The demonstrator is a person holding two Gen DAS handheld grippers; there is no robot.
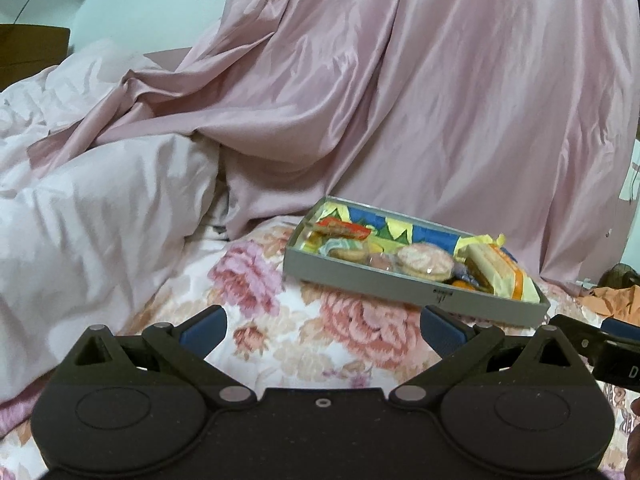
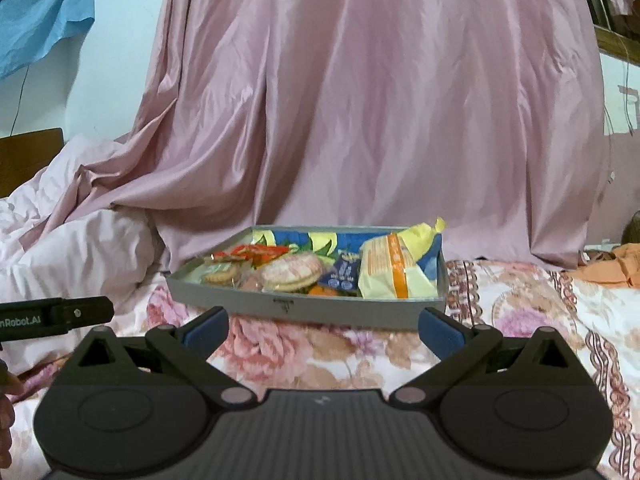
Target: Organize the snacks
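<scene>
A shallow grey box lies on the floral bedspread, filled with wrapped snacks. Inside are a yellow cracker pack, round pink biscuits, a red wrapper and a small blue packet. My left gripper is open, short of the box and to its left, with nothing between its fingers. My right gripper is open too, centred just in front of the box's near wall, holding nothing.
A pink satin curtain hangs behind the box. A rumpled pale pink duvet is piled to the left. Orange cloth lies at the right. The floral bedspread stretches around the box. A dark wooden headboard stands far left.
</scene>
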